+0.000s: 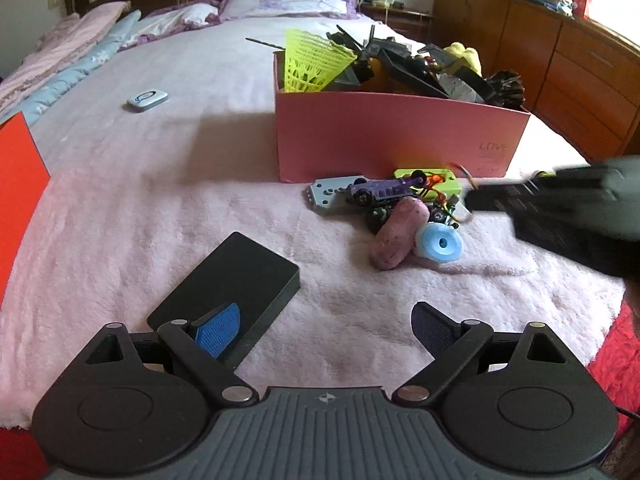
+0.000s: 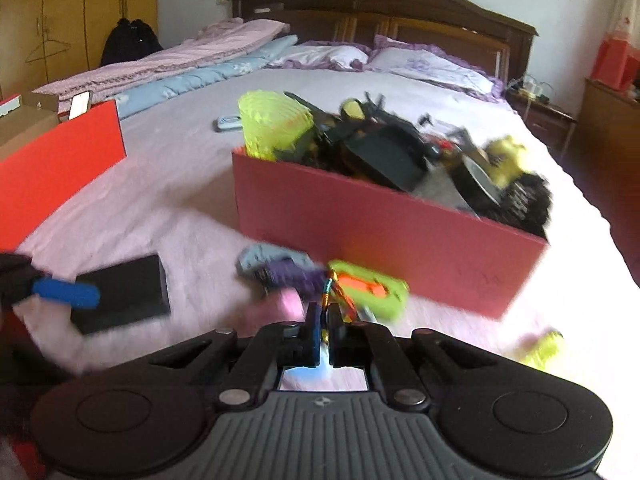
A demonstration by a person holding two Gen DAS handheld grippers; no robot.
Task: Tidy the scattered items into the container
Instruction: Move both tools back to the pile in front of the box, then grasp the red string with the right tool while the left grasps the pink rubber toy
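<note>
My right gripper (image 2: 325, 326) is pinched tight on a multicoloured cord (image 2: 340, 294) at lower centre of frame; my left gripper (image 1: 326, 326) gapes wide and empty beside a black box (image 1: 236, 280); the pink container (image 1: 392, 136), already heaped, stands upper right behind the scattered toys (image 1: 400, 208).

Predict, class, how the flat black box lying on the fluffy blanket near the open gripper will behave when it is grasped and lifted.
The black box looks rigid, so it probably won't flex. It lies flat on the blanket, so it is unlikely to roll. Its smooth faces may slip between the left gripper pads.
</note>
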